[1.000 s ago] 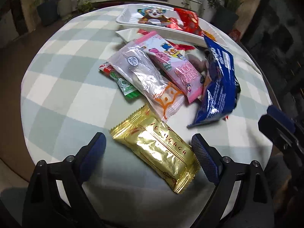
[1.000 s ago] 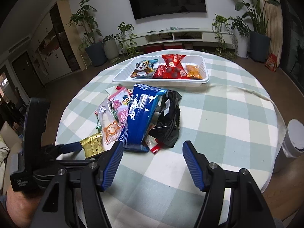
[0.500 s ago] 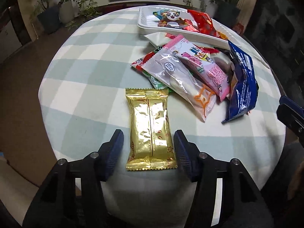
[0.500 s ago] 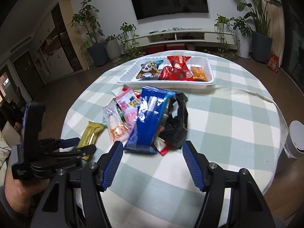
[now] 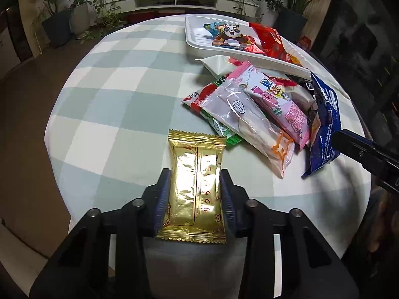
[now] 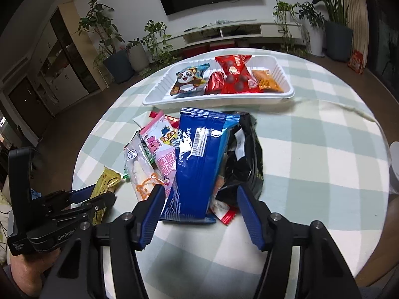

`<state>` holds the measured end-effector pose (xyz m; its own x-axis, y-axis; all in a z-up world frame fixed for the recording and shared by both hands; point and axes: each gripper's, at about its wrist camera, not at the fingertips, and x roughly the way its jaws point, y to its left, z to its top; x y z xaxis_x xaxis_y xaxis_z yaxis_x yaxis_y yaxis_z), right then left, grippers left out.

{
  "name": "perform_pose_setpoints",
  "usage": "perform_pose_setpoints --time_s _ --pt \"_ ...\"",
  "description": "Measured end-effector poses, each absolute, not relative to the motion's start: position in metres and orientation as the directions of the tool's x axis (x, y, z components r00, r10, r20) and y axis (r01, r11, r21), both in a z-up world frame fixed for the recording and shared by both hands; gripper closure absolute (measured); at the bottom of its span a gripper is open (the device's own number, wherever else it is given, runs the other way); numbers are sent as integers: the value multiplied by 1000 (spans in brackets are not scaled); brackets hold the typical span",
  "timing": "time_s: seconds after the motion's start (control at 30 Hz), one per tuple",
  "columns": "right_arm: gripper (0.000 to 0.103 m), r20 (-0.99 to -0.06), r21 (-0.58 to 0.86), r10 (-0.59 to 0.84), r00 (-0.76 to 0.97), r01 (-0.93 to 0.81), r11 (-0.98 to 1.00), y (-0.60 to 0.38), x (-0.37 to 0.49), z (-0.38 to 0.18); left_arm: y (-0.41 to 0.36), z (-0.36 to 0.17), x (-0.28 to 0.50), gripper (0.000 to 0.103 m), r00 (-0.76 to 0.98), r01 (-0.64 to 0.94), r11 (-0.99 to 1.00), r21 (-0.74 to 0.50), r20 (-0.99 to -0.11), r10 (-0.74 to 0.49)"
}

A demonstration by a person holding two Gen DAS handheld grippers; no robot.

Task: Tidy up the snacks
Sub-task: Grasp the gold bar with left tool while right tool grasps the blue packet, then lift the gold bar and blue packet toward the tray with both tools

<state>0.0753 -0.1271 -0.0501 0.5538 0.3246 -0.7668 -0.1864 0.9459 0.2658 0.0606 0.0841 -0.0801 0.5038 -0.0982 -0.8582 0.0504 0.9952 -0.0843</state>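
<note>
Your left claw [image 5: 195,194] clamps the shiny gold wafer packet [image 5: 194,182] lying flat beside the snack pile [image 5: 261,109]; your right claw [image 6: 200,214] gapes wide at the blue packet [image 6: 197,164].

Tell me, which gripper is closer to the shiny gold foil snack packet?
Left. The left gripper has its jaws against both sides of the shiny gold foil snack packet. The right gripper is over by the blue wrapper, apart from it.
</note>
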Motion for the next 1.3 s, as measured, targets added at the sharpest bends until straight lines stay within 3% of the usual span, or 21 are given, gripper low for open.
perform_pose_setpoints --time_s 0.03,0.1,0.3,0.83,1.3 --pt "44 -769 263 324 551 -189 946 -126 76 -51 85 -80 61 71 504 56 995 -83 -858 -100" --pt "60 -781 256 326 532 -204 945 -122 78 -53 86 -80 62 73 503 67 994 -85 -857 -107" --pt "73 -782 258 339 522 -224 940 -117 76 -53 84 -80 60 73 497 92 993 -80 -860 -115" --pt "81 -735 279 378 563 -257 925 -127 52 -34 77 -63 36 73 527 135 971 -197 -816 -239" --pt "83 -699 433 445 560 -164 887 -188 44 -33 70 -48 37 73 539 169 931 -322 -761 -361"
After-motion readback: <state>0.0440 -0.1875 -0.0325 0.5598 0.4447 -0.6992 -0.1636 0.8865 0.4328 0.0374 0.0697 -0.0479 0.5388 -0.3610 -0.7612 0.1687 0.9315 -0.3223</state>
